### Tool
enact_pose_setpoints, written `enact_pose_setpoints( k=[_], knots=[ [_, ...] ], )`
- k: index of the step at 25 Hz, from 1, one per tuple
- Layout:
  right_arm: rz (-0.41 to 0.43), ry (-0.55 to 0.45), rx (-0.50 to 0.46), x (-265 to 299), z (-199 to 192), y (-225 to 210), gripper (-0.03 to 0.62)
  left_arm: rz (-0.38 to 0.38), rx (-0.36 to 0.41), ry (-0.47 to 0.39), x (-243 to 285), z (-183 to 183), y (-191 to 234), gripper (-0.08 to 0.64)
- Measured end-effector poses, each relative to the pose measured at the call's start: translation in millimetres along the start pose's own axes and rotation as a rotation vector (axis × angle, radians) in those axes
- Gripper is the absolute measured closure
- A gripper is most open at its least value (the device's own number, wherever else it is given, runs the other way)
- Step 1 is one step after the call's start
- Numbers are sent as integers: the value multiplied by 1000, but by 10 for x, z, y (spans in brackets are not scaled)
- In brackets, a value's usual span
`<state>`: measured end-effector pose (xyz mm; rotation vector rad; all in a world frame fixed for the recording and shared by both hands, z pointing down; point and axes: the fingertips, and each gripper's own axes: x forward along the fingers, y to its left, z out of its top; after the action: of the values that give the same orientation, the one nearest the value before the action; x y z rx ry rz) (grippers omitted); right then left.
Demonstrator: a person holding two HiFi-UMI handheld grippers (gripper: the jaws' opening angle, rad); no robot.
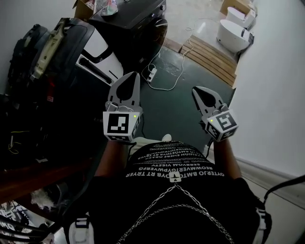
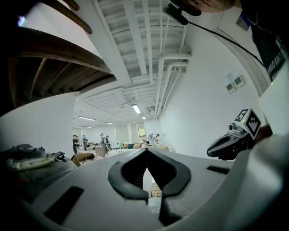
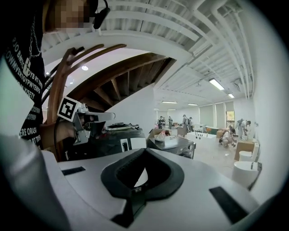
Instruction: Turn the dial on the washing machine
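- washing machine (image 1: 136,21): the dark boxy appliance ahead of the person, clutter on its lid. Its dial is too small and dark to pick out in any view.
- dial, my guess: hard plastic knob fixed to the front panel. Light to turn but clicks through stops, smooth rim, could slip. Best taken by pinching across the rim with both pads and twisting the wrist. The machine is heavy and should not shift.
- cardboard box (image 1: 85,6): on or just behind the machine's left top corner.
- white-panelled appliance (image 1: 97,52): just left of the machine, nearer the person.
- power strip (image 1: 151,74) with a white cable: on the green floor in front of the machine, between it and the grippers.
- wooden pallet (image 1: 209,55): on the floor to the machine's right; white bathroom fixtures (image 1: 233,34) sit beyond it.
- left gripper (image 1: 135,75): held in the air well short of the machine, pointing roughly at it. Jaws pressed together at the tips, nothing between them.
- right gripper (image 1: 196,89): level with the left one, further right of the machine and also well apart from it. Jaws pressed together, nothing pinched.
- person: standing well back from the machine, black printed shirt and chain showing, both grippers held out front.
- stage, judged: approach not begun. No gripper is near the dial, and one will need to spread its jaws before it can take the rim.
- risk, judged: the cable and power strip lie in the walking path to the machine.
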<state>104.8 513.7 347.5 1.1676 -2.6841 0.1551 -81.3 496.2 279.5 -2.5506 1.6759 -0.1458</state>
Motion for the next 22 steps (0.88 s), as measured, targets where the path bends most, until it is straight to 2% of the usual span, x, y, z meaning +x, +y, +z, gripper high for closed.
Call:
enact_pose_setpoints(
  k=[4,10,18,22],
  knots=[
    [3,39,7,-44,-189,-234,595,12,7,14,171,0,-81,554],
    [-16,96,51,64,-438,-485,595,7,-11,56,417,-217,-127,554],
    [-40,99,47,375,-418,-758,595,-19,-2,85,760,-395,52,554],
    [-59,105,45,646,-399,-930,595,-43,-26,83,1104,-441,193,554]
  ],
)
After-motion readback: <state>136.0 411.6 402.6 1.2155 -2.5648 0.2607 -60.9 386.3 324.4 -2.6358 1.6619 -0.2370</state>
